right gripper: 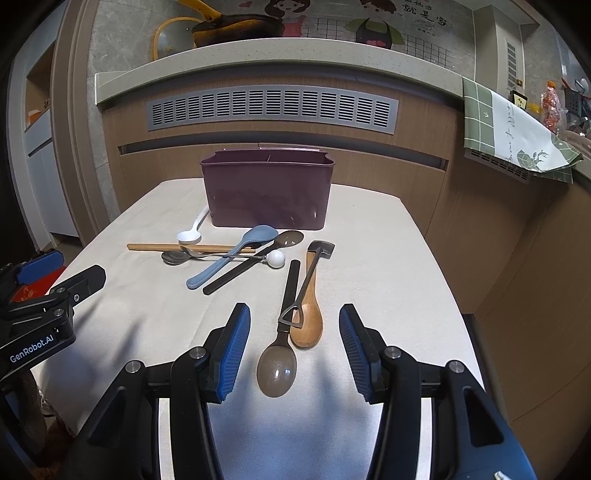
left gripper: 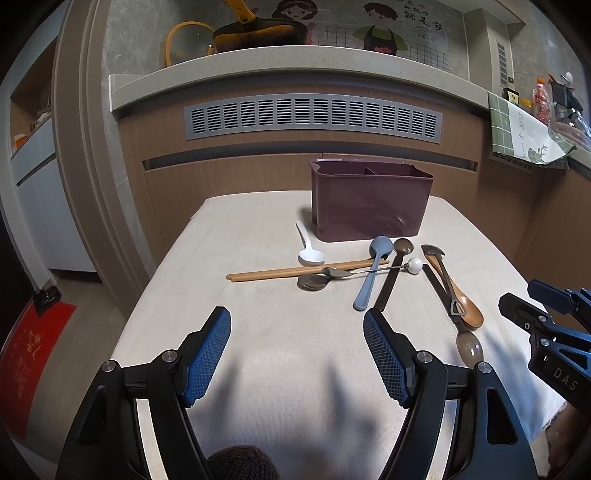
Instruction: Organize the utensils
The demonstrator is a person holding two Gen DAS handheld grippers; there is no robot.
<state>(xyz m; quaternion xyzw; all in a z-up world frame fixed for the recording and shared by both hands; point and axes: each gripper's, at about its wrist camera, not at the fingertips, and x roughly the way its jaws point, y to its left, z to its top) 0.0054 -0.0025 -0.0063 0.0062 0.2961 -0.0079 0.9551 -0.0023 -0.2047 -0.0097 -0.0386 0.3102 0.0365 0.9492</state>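
A maroon utensil holder stands at the back of the cloth-covered table. Loose utensils lie in front of it: a white spoon, wooden chopsticks, a blue spoon, a metal spoon with a white ball end, a wooden spoon, and a dark-handled translucent spoon. My left gripper is open and empty above bare cloth. My right gripper is open, its fingers either side of the wooden and translucent spoons.
A counter with a vent grille rises behind the table. A green checked cloth hangs at the right. A pan sits on the counter. The table edges drop off left and right. A red mat lies on the floor left.
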